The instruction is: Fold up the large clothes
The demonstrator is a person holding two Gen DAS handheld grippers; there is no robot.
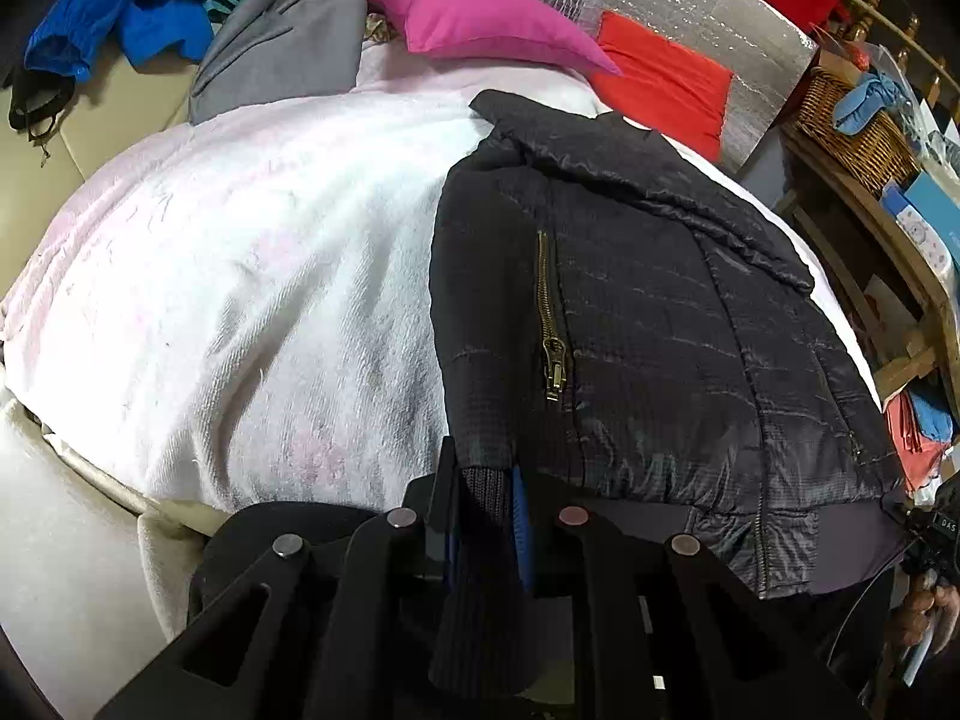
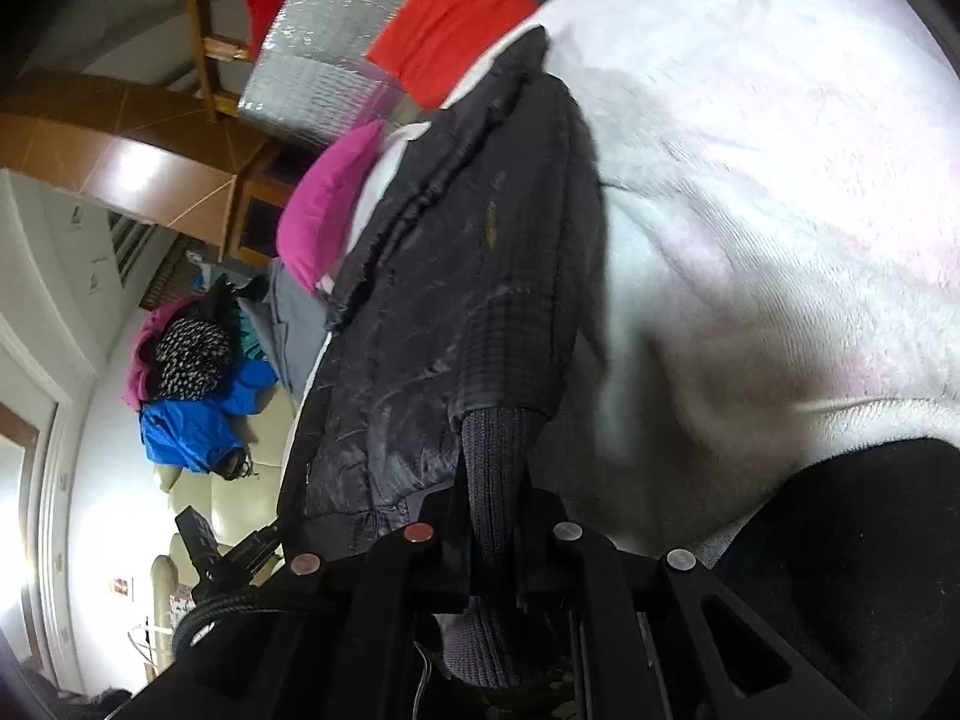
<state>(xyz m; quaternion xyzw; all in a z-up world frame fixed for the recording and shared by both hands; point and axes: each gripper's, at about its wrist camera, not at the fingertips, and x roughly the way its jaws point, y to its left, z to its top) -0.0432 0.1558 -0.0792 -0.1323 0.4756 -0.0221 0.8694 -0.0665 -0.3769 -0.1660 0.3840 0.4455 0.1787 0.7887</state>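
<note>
A black quilted jacket (image 1: 648, 312) lies on the white blanket (image 1: 240, 276), collar toward the pillows, with a brass pocket zipper (image 1: 549, 324). My left gripper (image 1: 483, 498) is shut on the jacket's ribbed knit cuff (image 1: 480, 570) at the near edge. In the right wrist view the jacket (image 2: 444, 276) appears rotated beside the white blanket (image 2: 750, 192). My right gripper (image 2: 495, 504) is shut on a ribbed knit cuff (image 2: 492, 480) of the same jacket.
A pink pillow (image 1: 480, 18) and a red pillow (image 1: 660, 78) lie at the head of the bed. A grey garment (image 1: 282, 42) and blue clothes (image 1: 120, 18) lie at the back left. A wicker basket (image 1: 852, 126) stands on wooden furniture at right.
</note>
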